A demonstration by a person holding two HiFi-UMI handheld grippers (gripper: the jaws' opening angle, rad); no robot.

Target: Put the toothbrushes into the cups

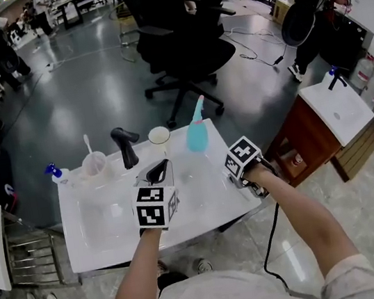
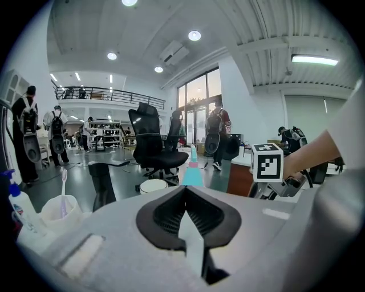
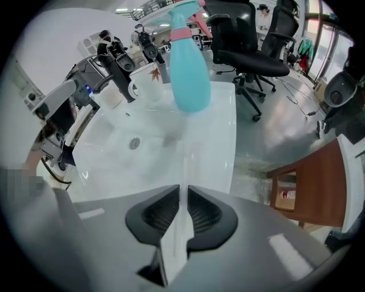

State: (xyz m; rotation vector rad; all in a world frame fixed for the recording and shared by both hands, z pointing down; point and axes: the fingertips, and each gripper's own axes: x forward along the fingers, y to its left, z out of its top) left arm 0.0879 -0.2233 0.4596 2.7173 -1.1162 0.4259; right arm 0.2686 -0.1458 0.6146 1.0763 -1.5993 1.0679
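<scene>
The white surface carries a sunken basin and, along its far edge, the rest of the things. A teal spray bottle stands right of centre and a black faucet left of it. A white cup sits between them, empty as far as I can see. A translucent cup stands further left with a second toothbrush upright in it.

The left claw hangs over the front of the basin, pointing towards the cups. Its jaws are together with nothing between them.

The right claw points steeply down at the right part of the surface, in front of the spray bottle. Its jaws are nearly together, with only a narrow slit left. A thin pale strip runs through that slit and on over the white top. It seems to be the handle of a pale toothbrush, clamped there, though clear plastic on white is hard to read.

A toothbrush like this should be very light and stiff, with a smooth, narrow handle that can swivel or slip between flat pads. A firm grip near mid-handle would probably leave one end free to enter a cup. The white cup looks light and easy to tip, so the brush wants lowering in, not dropping.
</scene>
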